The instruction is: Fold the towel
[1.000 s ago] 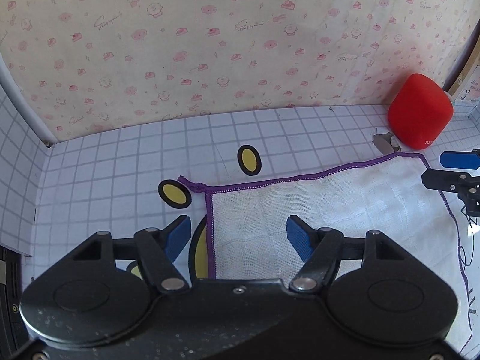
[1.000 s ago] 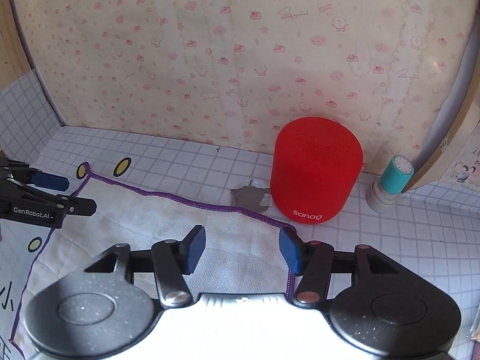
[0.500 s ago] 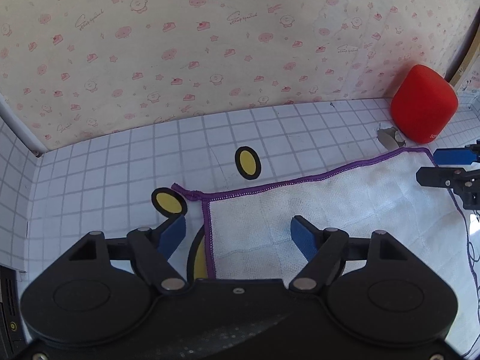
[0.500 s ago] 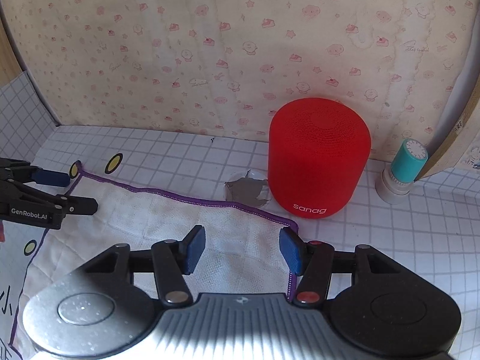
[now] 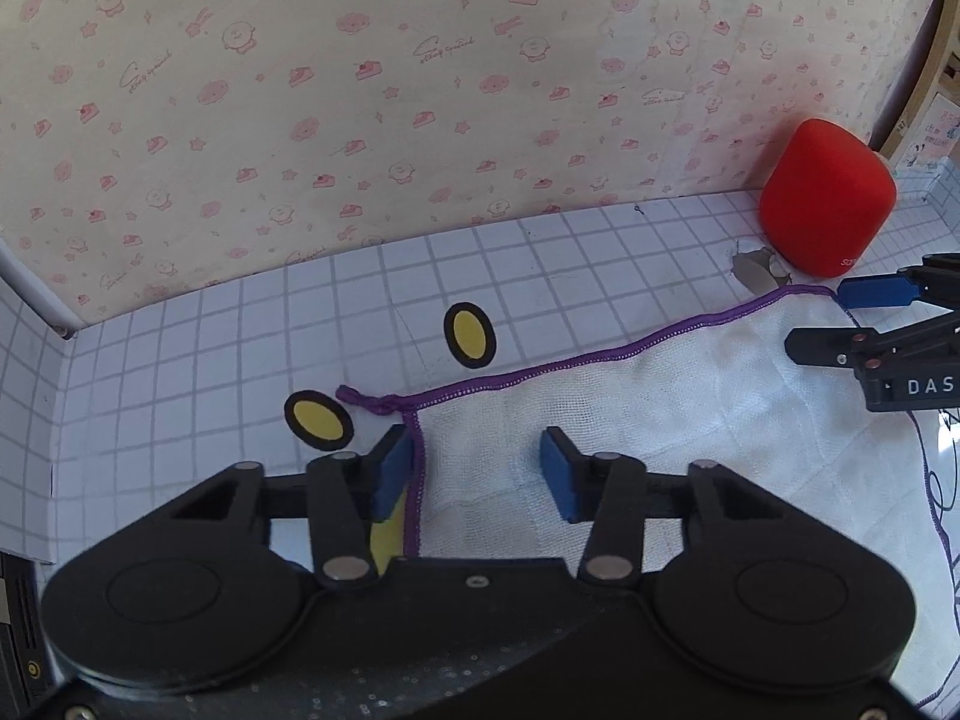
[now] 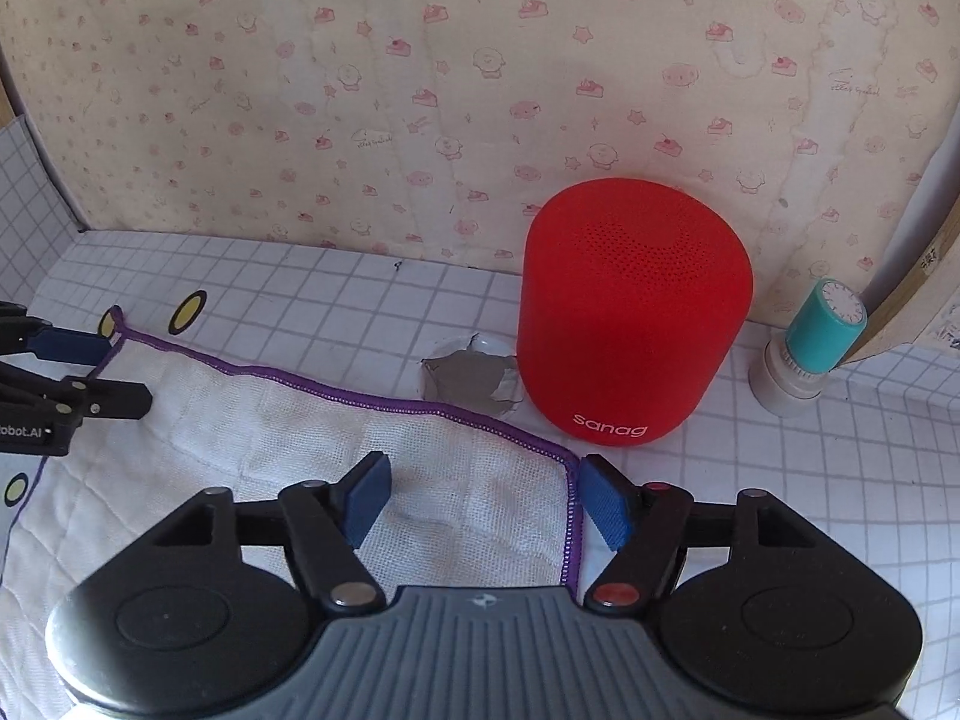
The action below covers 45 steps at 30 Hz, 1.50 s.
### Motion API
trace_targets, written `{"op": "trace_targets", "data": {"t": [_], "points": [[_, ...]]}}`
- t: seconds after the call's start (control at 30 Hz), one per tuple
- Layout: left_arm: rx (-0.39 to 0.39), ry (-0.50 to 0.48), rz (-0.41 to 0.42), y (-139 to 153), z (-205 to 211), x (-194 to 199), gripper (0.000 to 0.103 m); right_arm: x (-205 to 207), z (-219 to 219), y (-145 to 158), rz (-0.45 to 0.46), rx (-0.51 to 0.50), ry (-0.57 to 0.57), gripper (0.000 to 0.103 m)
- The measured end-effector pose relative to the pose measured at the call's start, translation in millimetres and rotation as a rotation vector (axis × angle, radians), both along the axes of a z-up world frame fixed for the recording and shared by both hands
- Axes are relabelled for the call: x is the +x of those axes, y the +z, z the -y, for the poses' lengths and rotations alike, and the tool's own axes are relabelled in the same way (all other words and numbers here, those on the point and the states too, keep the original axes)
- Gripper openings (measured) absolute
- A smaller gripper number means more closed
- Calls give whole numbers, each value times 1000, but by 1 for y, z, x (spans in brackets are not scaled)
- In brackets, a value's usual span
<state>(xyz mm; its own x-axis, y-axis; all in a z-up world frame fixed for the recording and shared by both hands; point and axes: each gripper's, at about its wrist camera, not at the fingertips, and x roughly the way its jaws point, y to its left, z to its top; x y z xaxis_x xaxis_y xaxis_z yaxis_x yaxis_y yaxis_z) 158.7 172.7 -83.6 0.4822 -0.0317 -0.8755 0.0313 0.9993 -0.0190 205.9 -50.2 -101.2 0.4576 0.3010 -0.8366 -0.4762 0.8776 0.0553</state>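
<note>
right claw (image 6: 477,495) opening over towel (image 6: 288,450) corner | red speaker (image 6: 636,312) behind

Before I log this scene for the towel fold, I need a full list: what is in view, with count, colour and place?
towel: one, white with purple hem, flat on the table.
table: one, white grid covering.
speaker: one, red, beyond the towel's far right corner.
stamp: one, teal top, right of speaker.
yellow dots: several, black-rimmed, by the towel's left corner.
left gripper: black, blue pads, closing over the left corner.
right gripper: same, opening over the right corner.
</note>
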Motion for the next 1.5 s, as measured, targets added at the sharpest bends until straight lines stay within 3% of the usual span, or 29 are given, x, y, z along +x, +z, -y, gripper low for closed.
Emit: {"op": "trace_targets", "data": {"t": [0.1,0.17,0.23,0.37,0.8,1.5], "points": [[-6,-2,-3,1,3,1,20,0,-1,0,10,-7,-3,58],[-13,0,-6,1,4,2,18,0,1,2,10,7,-6,33],[-22,1,-7,2,5,2,17,2,4,3,0,24,-7,16],[-32,6,3,7,8,1,14,3,3,5,-17,43,6,5],[-50,19,60,38,8,-14,14,-19,4,37,41,106,-2,4],[-33,-47,99,75,17,-73,14,-88,9,80,116,79,34,4]]}}
